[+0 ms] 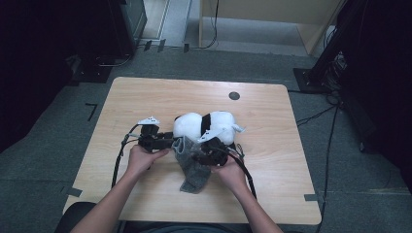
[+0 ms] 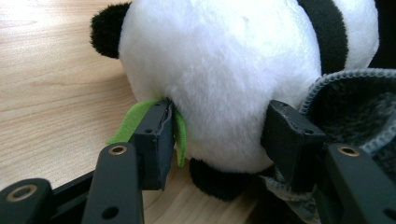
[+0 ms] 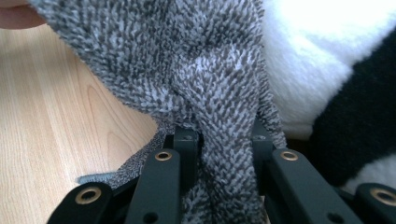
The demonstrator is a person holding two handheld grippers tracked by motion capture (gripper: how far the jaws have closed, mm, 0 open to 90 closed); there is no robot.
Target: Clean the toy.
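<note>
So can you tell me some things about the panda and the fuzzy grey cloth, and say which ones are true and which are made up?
1. The panda toy lies on the wooden table. True.
2. The right tongs are pinching the grey cloth. True: a fold of it sits bunched between their jaws.
3. The cloth is bright red. False: it is speckled grey.
4. A green leaf-shaped piece sticks out beside the left tongs. True.
5. The left tongs are shut tight with nothing between them. False: their jaws stand apart, one on each side of the panda's white belly.
6. The panda sits on the floor. False: it is on the table.
</note>
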